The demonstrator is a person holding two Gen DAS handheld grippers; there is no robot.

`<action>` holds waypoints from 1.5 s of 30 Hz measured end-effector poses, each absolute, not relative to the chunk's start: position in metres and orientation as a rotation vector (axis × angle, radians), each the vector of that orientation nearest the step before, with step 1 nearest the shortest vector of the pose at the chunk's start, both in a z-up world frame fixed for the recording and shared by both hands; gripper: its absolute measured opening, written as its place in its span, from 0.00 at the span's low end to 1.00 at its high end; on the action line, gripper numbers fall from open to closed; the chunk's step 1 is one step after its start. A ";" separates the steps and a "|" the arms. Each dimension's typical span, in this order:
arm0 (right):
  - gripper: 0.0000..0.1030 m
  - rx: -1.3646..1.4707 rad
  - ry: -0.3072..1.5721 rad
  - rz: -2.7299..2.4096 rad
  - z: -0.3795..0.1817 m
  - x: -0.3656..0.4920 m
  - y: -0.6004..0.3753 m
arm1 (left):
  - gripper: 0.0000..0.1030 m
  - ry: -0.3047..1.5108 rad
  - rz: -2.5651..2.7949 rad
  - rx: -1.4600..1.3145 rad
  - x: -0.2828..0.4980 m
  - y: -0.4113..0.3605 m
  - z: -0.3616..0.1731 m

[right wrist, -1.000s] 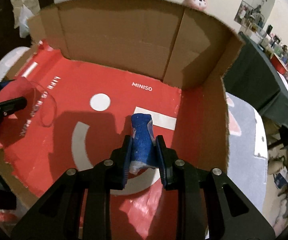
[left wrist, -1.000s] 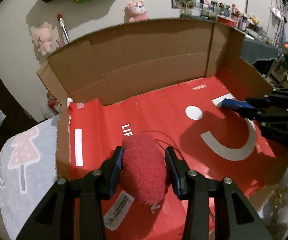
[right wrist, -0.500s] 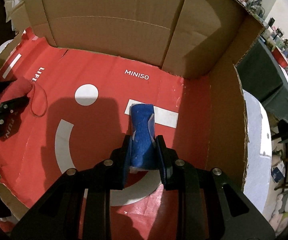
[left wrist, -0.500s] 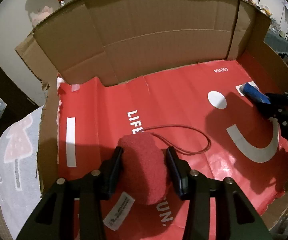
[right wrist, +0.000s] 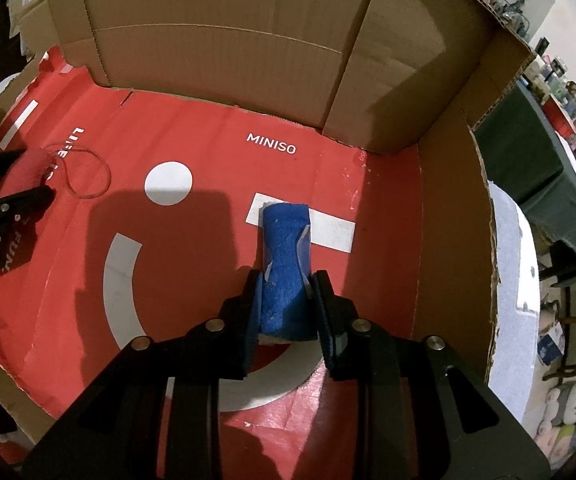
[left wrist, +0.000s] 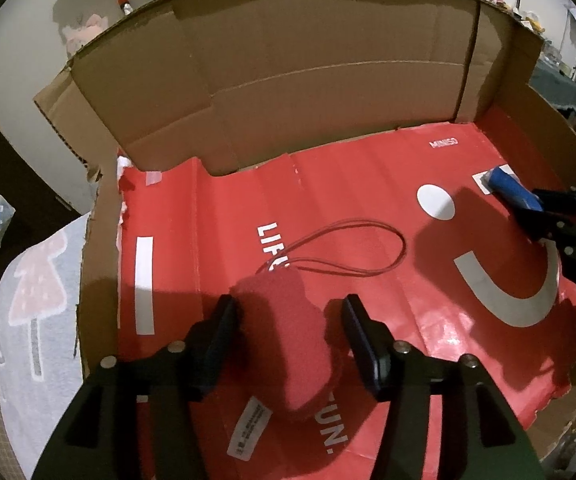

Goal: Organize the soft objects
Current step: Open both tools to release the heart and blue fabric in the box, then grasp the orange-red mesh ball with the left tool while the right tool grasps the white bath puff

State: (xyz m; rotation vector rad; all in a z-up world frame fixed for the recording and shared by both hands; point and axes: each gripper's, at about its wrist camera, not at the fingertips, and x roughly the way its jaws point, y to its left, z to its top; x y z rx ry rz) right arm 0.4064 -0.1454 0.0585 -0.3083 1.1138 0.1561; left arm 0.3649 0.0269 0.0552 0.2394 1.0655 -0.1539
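Observation:
A red fuzzy plush pouch (left wrist: 288,344) with a white tag and a thin red cord loop (left wrist: 367,240) lies on the red printed floor of an open cardboard box (left wrist: 327,60). My left gripper (left wrist: 288,308) straddles the pouch. Its jaws are opening, with a gap showing beside the right pad. On the box's right side, my right gripper (right wrist: 288,280) is shut on a blue fabric roll (right wrist: 286,240), whose far end rests on a white stripe. The right wrist view shows the left gripper (right wrist: 20,176) and the pouch (right wrist: 32,170) at far left.
Tall brown cardboard walls (right wrist: 228,40) close the box at the back and right. A grey cloth with a pink tree print (left wrist: 32,300) lies outside on the left. A dark green table (right wrist: 547,168) and plush toys (right wrist: 567,412) sit to the right.
The left jaws have spread away from the red pouch, which now lies on the box floor with its cord laid out. Both grippers have sunk deeper into the box.

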 end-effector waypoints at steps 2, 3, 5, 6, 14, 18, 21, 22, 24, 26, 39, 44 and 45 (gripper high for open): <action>0.24 -0.312 1.112 0.156 0.058 0.404 -0.145 | 0.61 1.057 -0.154 0.242 0.362 0.025 0.058; 0.25 -0.315 1.111 0.155 0.058 0.404 -0.145 | 0.62 1.052 -0.154 0.241 0.361 0.025 0.059; 0.30 -0.321 1.108 0.155 0.058 0.403 -0.146 | 0.67 1.040 -0.160 0.236 0.359 0.025 0.062; 0.34 -0.323 1.104 0.162 0.058 0.401 -0.145 | 0.68 1.030 -0.165 0.229 0.358 0.025 0.064; 0.64 -0.392 1.015 0.186 0.077 0.381 -0.127 | 0.83 0.943 -0.183 0.194 0.342 0.026 0.090; 0.68 -0.387 0.972 0.184 0.097 0.369 -0.125 | 0.91 0.858 -0.201 0.175 0.326 0.026 0.113; 0.72 -0.379 0.928 0.185 0.113 0.356 -0.128 | 0.95 0.787 -0.211 0.165 0.310 0.030 0.130; 0.72 -0.373 0.916 0.187 0.118 0.351 -0.131 | 0.97 0.762 -0.212 0.166 0.303 0.029 0.137; 0.72 -0.354 0.883 0.192 0.131 0.338 -0.133 | 0.99 0.710 -0.213 0.168 0.289 0.028 0.151; 0.72 -0.337 0.856 0.192 0.144 0.329 -0.132 | 1.00 0.670 -0.210 0.159 0.277 0.028 0.163; 0.86 -0.239 0.563 0.226 0.217 0.208 -0.141 | 1.00 0.406 -0.179 0.096 0.164 0.029 0.215; 0.87 -0.201 0.481 0.223 0.224 0.164 -0.145 | 1.00 0.355 -0.182 0.072 0.127 0.026 0.213; 0.87 -0.194 0.461 0.225 0.224 0.152 -0.146 | 1.00 0.344 -0.182 0.065 0.119 0.026 0.211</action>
